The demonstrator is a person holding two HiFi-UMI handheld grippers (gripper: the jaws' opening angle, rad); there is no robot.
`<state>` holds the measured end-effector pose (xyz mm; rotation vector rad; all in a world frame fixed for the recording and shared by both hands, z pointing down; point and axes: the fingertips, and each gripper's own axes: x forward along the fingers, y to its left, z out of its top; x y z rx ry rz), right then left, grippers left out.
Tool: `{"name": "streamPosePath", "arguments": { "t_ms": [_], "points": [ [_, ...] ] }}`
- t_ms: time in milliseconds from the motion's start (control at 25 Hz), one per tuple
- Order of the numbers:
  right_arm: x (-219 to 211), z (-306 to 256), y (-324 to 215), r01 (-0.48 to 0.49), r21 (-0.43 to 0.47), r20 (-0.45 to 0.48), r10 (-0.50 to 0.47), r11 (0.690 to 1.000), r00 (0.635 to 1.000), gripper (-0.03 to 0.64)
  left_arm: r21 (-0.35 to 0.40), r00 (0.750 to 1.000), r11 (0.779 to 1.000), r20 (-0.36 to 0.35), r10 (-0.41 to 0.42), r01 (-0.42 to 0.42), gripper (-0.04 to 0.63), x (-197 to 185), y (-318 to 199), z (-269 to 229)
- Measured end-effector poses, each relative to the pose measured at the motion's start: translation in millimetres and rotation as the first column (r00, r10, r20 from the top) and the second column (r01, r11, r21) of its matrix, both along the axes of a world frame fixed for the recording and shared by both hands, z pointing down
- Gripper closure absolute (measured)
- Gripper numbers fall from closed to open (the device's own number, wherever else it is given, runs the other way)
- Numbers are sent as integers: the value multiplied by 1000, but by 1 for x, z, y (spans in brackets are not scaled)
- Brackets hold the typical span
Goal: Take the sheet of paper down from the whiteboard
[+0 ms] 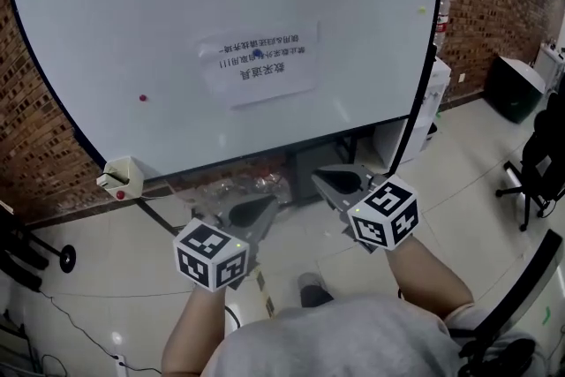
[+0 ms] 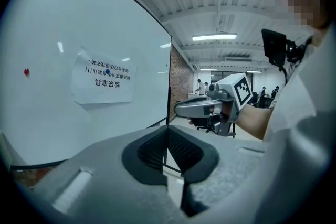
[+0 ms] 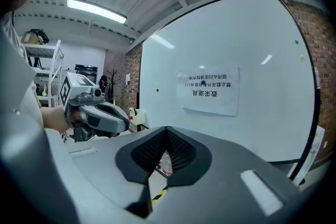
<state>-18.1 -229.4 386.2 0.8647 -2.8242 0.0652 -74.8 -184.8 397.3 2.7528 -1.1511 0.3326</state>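
Two grey-and-black handheld tongs, the left gripper [image 1: 265, 206] and the right gripper [image 1: 325, 181], are held out side by side below the white sheet of paper [image 1: 259, 64]. That sheet hangs near the middle of the large white whiteboard [image 1: 132, 13], pinned near its top edge by a small blue round magnet [image 1: 257, 54]. It carries a few lines of black Chinese print, small lines above and one larger line beneath, too small for me to read with certainty. Each gripper bears a cube of black-and-white square markers at its hand end. Both bare forearms reach forward from the bottom of the head view, the tongs pointing toward the board's lower edge, close to level and well short of the paper. In each gripper view the black ribbed pads meet, with nothing between them. A small red round magnet [image 1: 143, 98] sits on the board left of the sheet, apart from it.
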Motion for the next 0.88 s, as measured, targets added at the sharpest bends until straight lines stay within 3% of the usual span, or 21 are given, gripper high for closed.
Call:
{"name": "streamPosePath", "arguments": {
  "t_ms": [360,480,880],
  "points": [
    [-56,4,-120,122,-38,-62,-124,992,990,618,-15,993,995,-55,-103,102,595,-48,-142,-18],
    [-70,-4,-155,146,-23,-80,-148,989,986,618,17,991,992,-52,-127,128,595,-62,-178,-30],
    [-95,-19,-195,97,6,-85,-96,995,992,618,28,994,995,-60,-91,93,595,-89,-223,-49]
  ]
}}
